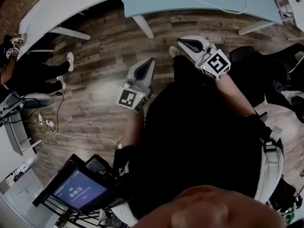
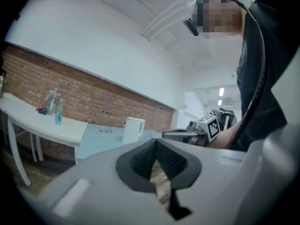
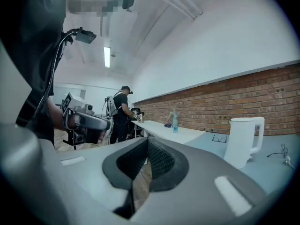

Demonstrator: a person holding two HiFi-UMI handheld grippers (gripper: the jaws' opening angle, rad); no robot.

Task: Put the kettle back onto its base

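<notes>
Kettle (image 2: 133,129) bottom (behind left gripper (image 2: 156,143)) hidden

The kettle (image 3: 243,142) is standing on the tabletop (image 3: 276,172), glasses (image 3: 219,138) lying just left of it. A bottle (image 3: 175,122) is standing on the neighbouring tabletop (image 3: 157,131) further left. A brick wall (image 3: 262,95) is running behind both. The left gripper (image 1: 148,65) and right gripper (image 1: 186,43) are hanging side by side over the floor (image 1: 99,56), short of the tabletop.

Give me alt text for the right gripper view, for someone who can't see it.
The right gripper, jaws shut and empty, fills the foreground; a white kettle stands at right on a pale blue table before a brick wall. The left gripper shows at left.
</notes>
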